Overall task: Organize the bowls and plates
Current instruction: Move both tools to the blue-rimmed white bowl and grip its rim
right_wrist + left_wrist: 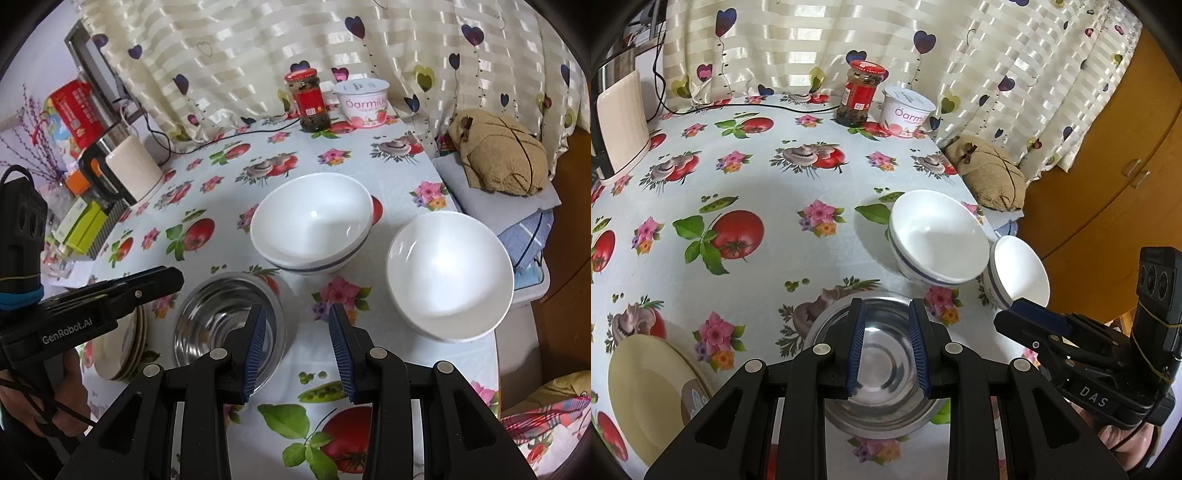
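Observation:
A steel bowl (882, 373) sits on the tablecloth right under my left gripper (886, 317), which is open and empty above it. The bowl also shows in the right wrist view (221, 317). Two stacked white bowls with a blue band (934, 240) (312, 225) stand beyond it. A single white bowl (1019, 275) (450, 275) stands at the table's right edge. Stacked cream plates (650, 391) (122, 347) lie at the left. My right gripper (297, 321) is open and empty, over the cloth between the steel bowl and the single white bowl.
A red-lidded jar (308, 99) and a yogurt tub (364, 101) stand at the back by the curtain. A kettle (122, 170) and boxes stand at the back left. A brown cushion (502, 155) lies off the table's right edge. A wooden cabinet (1108, 177) is on the right.

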Demonstrator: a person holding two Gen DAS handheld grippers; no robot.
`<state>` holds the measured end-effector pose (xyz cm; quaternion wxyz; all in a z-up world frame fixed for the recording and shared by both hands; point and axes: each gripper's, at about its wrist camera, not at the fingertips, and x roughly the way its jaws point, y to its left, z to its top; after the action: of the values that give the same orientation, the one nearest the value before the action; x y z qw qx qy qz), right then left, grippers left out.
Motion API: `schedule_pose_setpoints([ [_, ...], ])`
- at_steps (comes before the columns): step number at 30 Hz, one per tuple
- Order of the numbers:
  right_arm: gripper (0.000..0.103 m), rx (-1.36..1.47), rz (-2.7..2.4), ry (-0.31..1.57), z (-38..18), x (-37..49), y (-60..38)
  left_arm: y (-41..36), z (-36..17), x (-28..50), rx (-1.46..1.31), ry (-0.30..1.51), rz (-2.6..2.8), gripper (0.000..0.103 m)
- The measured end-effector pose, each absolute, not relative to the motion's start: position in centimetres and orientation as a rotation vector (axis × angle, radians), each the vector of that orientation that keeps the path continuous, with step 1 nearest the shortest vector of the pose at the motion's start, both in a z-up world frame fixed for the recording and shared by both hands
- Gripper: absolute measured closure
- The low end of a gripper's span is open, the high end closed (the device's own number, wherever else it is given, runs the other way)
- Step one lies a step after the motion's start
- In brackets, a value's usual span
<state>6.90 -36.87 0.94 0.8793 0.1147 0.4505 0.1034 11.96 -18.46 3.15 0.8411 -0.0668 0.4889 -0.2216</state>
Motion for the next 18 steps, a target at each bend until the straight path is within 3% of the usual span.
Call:
schedule_pose_setpoints([
  [18,0.068,0.248,0.182,0.913,1.4,9.2,-38.7,-20.5,2.7,15.0,-0.151,1.05,-0.48,0.078],
])
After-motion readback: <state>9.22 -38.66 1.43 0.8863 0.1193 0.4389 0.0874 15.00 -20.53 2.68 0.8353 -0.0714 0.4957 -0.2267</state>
